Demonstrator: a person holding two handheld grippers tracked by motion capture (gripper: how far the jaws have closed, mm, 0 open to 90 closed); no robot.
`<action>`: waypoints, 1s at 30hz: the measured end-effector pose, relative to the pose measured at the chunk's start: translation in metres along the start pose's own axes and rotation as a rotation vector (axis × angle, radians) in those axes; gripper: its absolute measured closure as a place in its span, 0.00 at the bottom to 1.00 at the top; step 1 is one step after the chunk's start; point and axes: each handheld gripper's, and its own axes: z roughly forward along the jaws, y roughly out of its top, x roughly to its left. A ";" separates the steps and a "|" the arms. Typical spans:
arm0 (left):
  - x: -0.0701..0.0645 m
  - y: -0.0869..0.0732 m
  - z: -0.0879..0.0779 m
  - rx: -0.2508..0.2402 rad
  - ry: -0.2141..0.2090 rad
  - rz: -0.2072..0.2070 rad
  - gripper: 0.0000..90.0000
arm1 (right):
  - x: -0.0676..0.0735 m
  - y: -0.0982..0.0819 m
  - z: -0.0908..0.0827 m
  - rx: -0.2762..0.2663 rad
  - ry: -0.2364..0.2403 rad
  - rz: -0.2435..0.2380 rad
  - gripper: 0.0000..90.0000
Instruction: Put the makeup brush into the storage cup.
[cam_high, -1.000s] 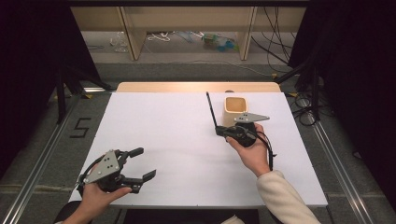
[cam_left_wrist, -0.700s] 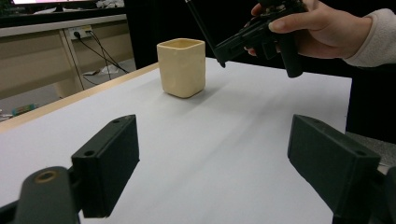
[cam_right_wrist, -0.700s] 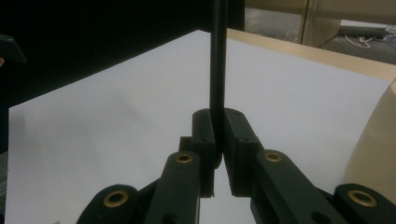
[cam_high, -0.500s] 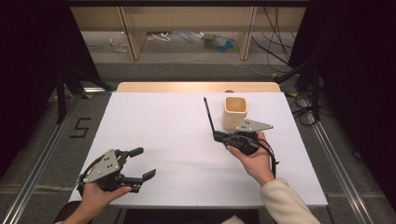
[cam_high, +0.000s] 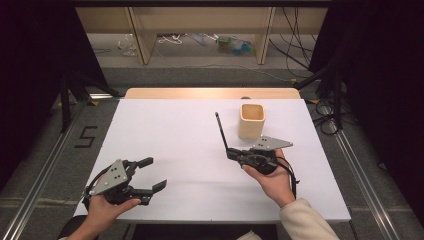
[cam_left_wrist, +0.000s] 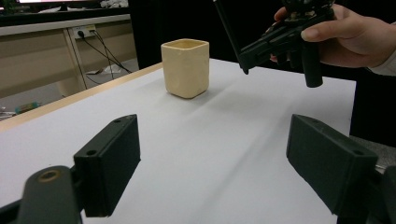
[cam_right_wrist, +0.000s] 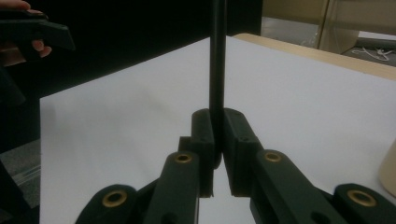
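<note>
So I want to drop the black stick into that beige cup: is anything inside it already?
The beige cup stands upright, mouth open. The high view shows only its upper inner walls, pale and bare; the bottom is hidden by the rim, so contents cannot be ruled out.

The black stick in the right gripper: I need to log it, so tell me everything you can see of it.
The black stick is thin, straight, uniformly dark and matte; its material cannot be told. The right gripper is shut on its lower end, pads pressing both sides. In the high view it points away from the person, leaning slightly left, held above the white table, just left of the cream cup without touching it. Its far tip is free.
</note>
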 end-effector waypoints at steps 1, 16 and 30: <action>0.000 0.000 0.000 -0.003 0.003 -0.003 0.19 | 0.001 0.000 -0.001 0.007 0.003 -0.002 0.93; 0.008 0.011 0.013 -0.013 -0.002 -0.026 0.23 | 0.014 -0.003 -0.001 -0.018 0.022 -0.054 0.93; 0.004 0.039 0.060 -0.040 -0.115 -0.039 0.30 | 0.023 -0.004 0.005 -0.033 0.050 -0.070 0.93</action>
